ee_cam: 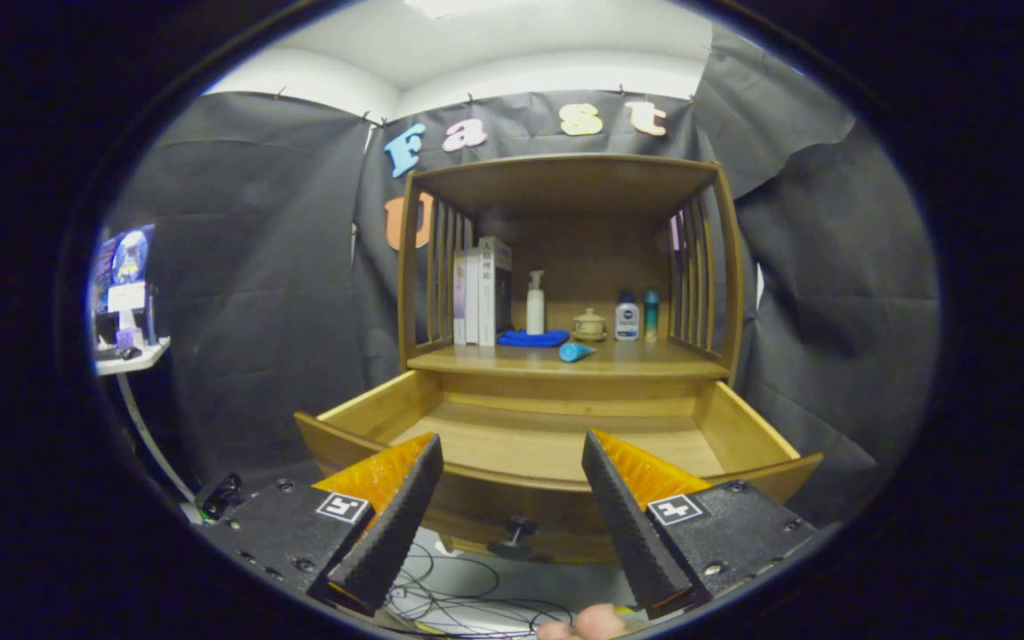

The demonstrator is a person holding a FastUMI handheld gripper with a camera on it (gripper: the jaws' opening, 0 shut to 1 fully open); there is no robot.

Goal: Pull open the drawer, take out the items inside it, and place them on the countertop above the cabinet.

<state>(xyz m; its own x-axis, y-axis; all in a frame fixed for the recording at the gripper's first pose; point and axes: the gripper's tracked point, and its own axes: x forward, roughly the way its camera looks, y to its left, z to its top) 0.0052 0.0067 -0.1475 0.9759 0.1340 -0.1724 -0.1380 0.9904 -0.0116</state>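
Tool [512, 498] with both fingers spread wide, released and grasping nothing, hovering in front of the drawer [556, 444]. The drawer is pulled fully open; its knob [515, 535] shows just beyond and between the fingers, and the visible part of its floor appears bare. Whether anything lies against the near wall, behind the front panel, cannot be told.

Beyond the drawer, the countertop [645, 360] of the wooden cabinet [565, 178] carries a row of books [482, 292], a pump bottle [535, 304], a blue cloth [533, 339], a blue cone-shaped item [575, 352] lying on its side near the front edge, a small lidded pot [589, 324], a white bottle [627, 319] and a teal bottle [652, 316]. The task appears at or near completion.

Risks, as judged: the cone lies close to the countertop's edge and could roll back into the drawer if nudged; a forward reach could knock over the upright bottles; the projecting drawer front could be struck by the tool.

Surroundings: black cloth walls, a white ceiling, loose cables [468, 596] on the floor below the drawer, and a small side desk [134, 356] with a screen [125, 267] well apart from the cabinet.
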